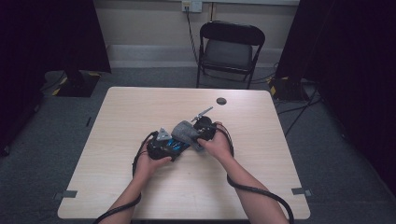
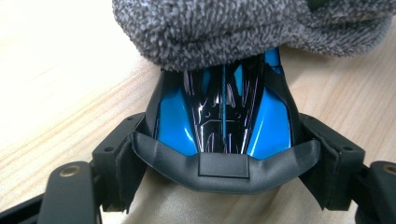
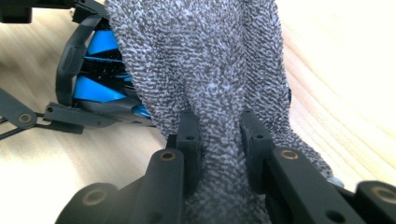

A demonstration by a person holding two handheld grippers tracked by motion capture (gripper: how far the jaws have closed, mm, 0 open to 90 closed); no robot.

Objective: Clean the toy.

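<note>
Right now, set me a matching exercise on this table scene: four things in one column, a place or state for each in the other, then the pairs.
Things:
1. left gripper
2. right gripper
3. grey cloth
4. folding chair

States:
A. draped over the blue and black toy car
B. beyond the table's far edge
C. clamped on the toy car's sides
D. pinching a fold of cloth

Pairs: 1-C, 2-D, 3-A, 4-B

Black folding chair [image 1: 231, 49] beyond the table [image 1: 140, 107], small dark disc [image 1: 221, 101] near its far edge
</note>
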